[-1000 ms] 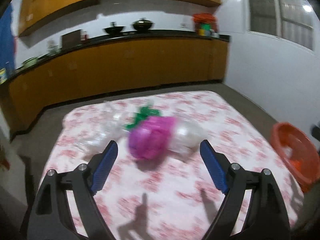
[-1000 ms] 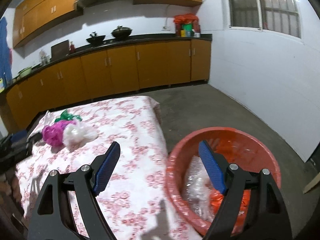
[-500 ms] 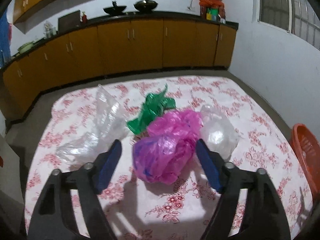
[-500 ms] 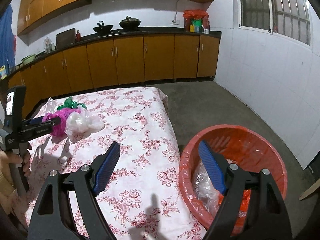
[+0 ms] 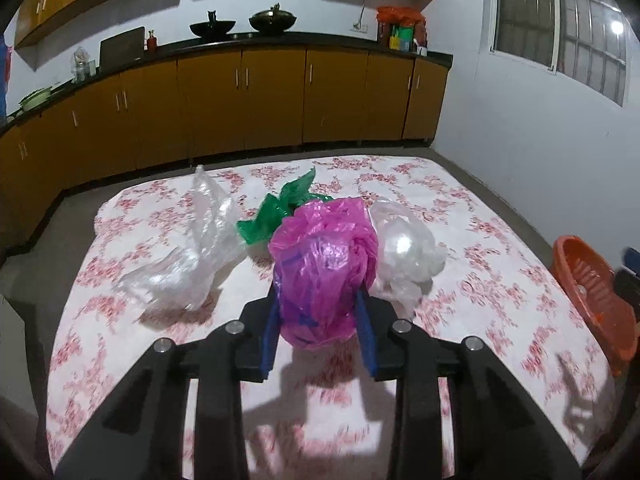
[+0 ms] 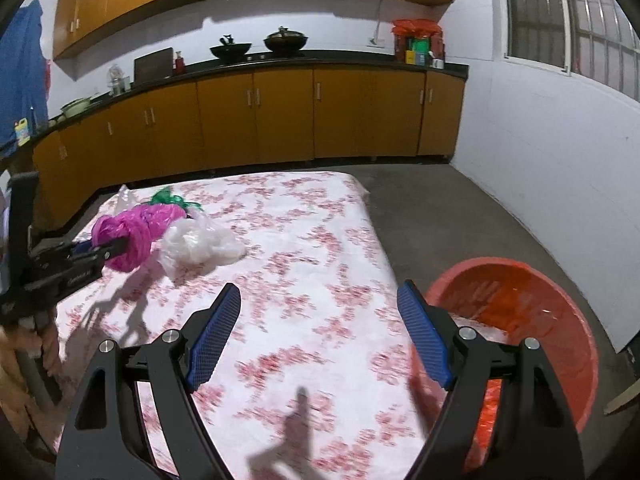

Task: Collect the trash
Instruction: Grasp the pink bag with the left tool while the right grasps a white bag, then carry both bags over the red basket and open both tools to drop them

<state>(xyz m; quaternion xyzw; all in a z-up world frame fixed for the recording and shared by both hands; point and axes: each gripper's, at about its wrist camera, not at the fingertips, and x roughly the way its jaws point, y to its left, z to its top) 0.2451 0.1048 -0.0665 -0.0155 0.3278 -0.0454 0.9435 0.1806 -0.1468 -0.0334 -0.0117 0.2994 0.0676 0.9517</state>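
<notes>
My left gripper [image 5: 318,300] is shut on a crumpled pink plastic bag [image 5: 326,264], which bulges between its blue pads on the floral tablecloth [image 5: 500,280]. A green bag [image 5: 280,210] lies just behind it, a clear bag [image 5: 192,256] to its left and a white bag [image 5: 404,252] to its right. In the right wrist view the pink bag [image 6: 136,228] and left gripper [image 6: 108,252] are at far left, beside the white bag [image 6: 200,244]. My right gripper [image 6: 320,328] is open and empty above the table's near right side, next to the orange tub [image 6: 552,320].
The orange tub [image 5: 592,292] stands on the floor off the table's right edge and holds some clear plastic. Orange kitchen cabinets [image 6: 280,116] run along the far wall. A white wall [image 6: 560,140] is at right, with bare concrete floor between it and the table.
My left gripper moved forward around the pink bag and shut on it. My right gripper swung left from over the tub to above the table, still open.
</notes>
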